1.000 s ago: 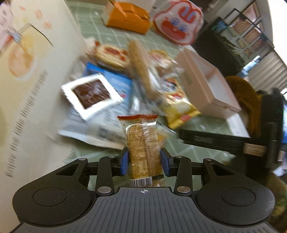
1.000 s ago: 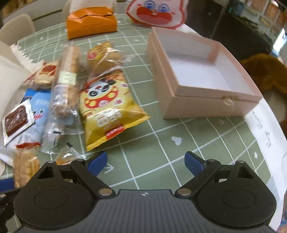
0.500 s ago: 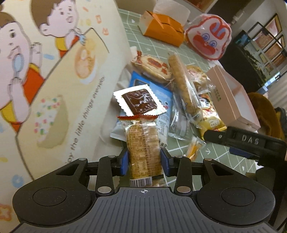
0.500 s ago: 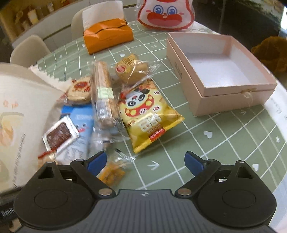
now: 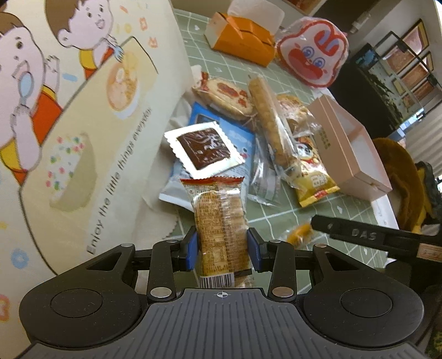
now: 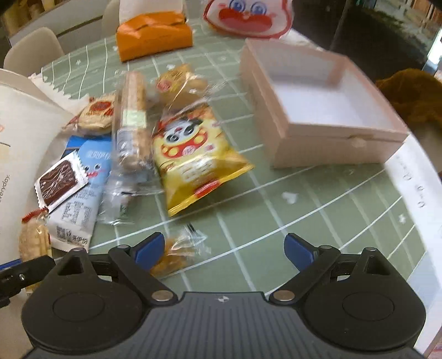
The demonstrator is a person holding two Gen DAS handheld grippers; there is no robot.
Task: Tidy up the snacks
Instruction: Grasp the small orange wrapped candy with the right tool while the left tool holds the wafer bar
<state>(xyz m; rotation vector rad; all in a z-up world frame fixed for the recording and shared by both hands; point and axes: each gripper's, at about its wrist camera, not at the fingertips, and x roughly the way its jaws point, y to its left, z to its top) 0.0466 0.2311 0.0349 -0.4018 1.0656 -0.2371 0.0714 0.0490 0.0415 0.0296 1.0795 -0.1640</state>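
Note:
My left gripper is shut on a clear-wrapped cracker pack and holds it upright above the table, beside a cream cartoon bag. My right gripper is open and empty, low over the green mat. A small orange candy packet lies by its left finger. Several snacks lie in a heap: a yellow panda bag, a long biscuit roll, a chocolate square packet and a blue pouch. An open pink box stands at the right, empty.
An orange tissue box and a red-and-white rabbit bag stand at the back of the table. A brown plush sits past the table's right edge. The table's white rim curves at the right.
The left gripper has pulled back and up with the cracker pack, toward the cartoon bag. The right gripper has dropped lower and closer to the small orange packet.

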